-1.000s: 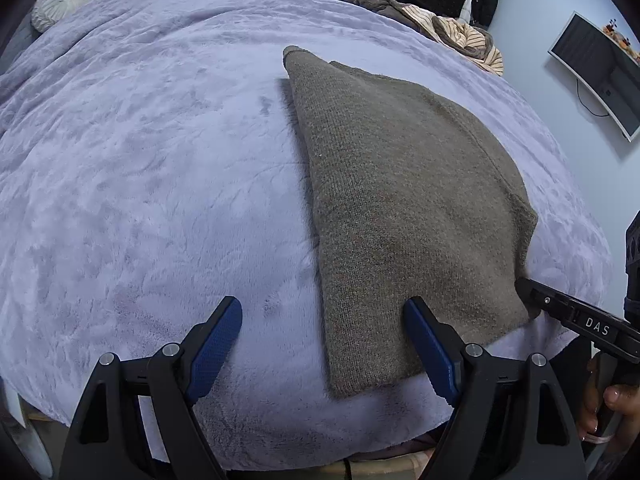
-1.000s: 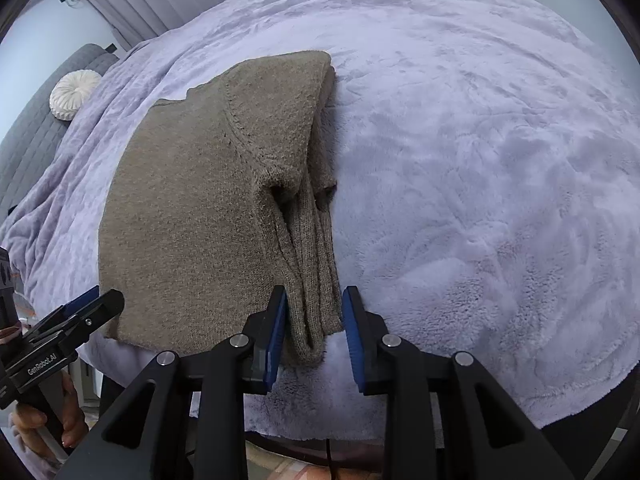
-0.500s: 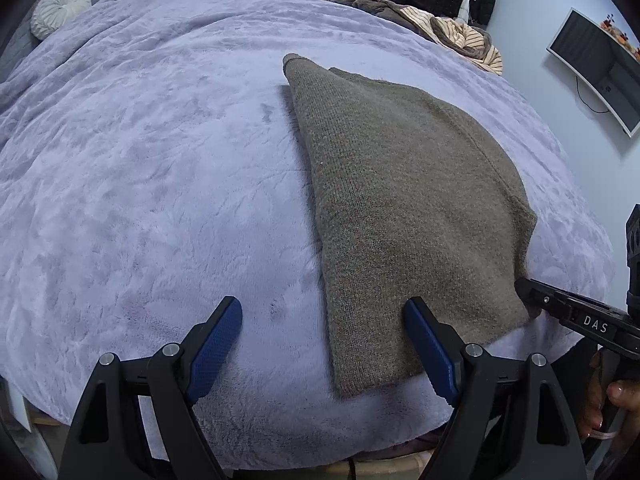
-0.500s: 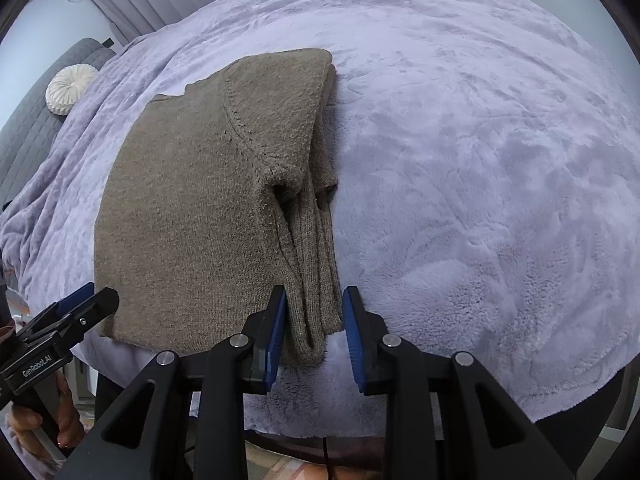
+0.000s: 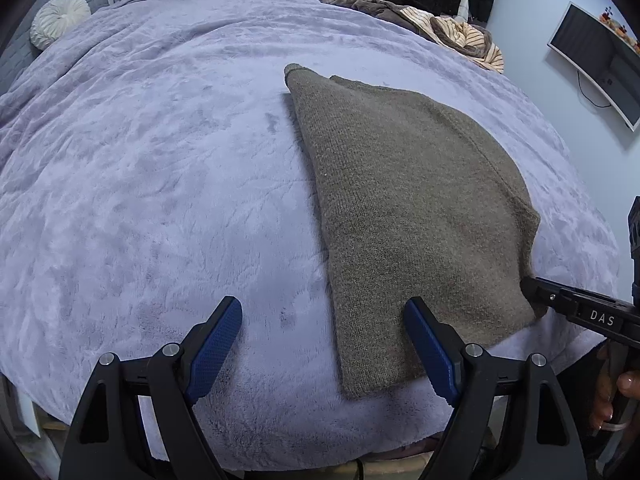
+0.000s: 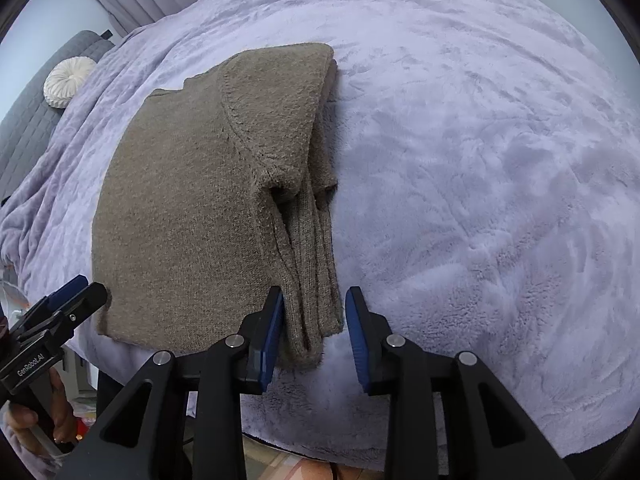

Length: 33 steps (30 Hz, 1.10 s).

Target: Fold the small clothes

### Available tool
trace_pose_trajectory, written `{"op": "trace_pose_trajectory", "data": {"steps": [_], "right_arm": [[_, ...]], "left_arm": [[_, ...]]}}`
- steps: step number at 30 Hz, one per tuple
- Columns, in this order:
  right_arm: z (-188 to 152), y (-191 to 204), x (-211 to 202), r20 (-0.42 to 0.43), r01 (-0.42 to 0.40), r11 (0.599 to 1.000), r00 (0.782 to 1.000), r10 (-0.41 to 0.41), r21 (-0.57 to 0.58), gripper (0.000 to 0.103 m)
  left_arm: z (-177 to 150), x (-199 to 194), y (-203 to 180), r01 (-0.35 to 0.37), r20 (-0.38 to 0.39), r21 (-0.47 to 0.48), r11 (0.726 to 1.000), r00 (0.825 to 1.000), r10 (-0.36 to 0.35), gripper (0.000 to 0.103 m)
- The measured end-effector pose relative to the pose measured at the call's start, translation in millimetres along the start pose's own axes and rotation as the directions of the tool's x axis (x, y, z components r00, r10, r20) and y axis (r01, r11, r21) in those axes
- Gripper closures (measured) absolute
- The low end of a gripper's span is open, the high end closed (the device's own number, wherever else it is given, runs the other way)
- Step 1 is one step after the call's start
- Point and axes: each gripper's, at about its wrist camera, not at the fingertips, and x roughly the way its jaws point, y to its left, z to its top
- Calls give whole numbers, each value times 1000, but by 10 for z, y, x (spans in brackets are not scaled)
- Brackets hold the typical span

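Knitwear first: an olive-brown knitted sweater (image 5: 404,216), folded lengthwise with its sleeves stacked along one side, lies on the fuzzy lavender blanket (image 5: 160,184) that covers the bed, close to the bed's near edge and reaching toward its middle. At that near edge the left gripper (image 5: 322,344) hangs with its blue-padded fingers (image 5: 216,344) spread wide; one pad stands over bare blanket, the other over the sweater's near corner, and the hem corner lies between them with neither pad pressing it. The right gripper (image 6: 314,334) straddles the sweater's other near corner, where the narrow stack of folded sleeve layers ends. Its jaws have just been opening: the stack sits between the blue pads (image 6: 270,338), the left pad right against the knit, the right pad showing a strip of blanket between itself and the cloth, so nothing is clamped. In the right wrist view a hand (image 6: 36,424) grips the left tool's handle below the bed's edge. Toward the far edge of the bed lies a heap of striped and dark clothes (image 5: 444,20); a round white pleated cushion (image 5: 60,26) rests by the far left corner, and a dark curved monitor (image 5: 600,60) hangs on the pale wall at right.
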Motion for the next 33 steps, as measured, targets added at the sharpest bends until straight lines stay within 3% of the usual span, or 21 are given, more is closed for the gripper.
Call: {"op": "trace_pose_trajectory", "data": {"steps": [9,16,19,21,26,31,33], "right_arm": [[138,123,-316,67,-29,999,997,28,17,63],[364,237,-509,114,-49,999,992,47,13,55],[520,325,-582,130,-36,999,991,37,-17,44],[638,381,-593,135,-25,999,990,29,-33,30],[874,460,-558,117,-37,998,992,43,-58,23],[1024,519,-433,104,25,993,994,-13,-119,14],[1034,541,-412,108,48,990,994,-34,-133,13]], "left_arm": [[70,-133,34,-15,4,1,1000,1000,15,19],[373,-219,-27,-23,-6,3,1000,1000,24,19],[567,-291,-127,-46,16,22,999,999,46,19],[692,-282,-185,-82,9,21,996,997,82,4],[874,-273,-292,-80,56,4,997,995,80,0],[949,-146,-304,-90,12,-43,995,996,91,0],[974,-121,-311,-131,6,-53,990,991,132,0]]}}
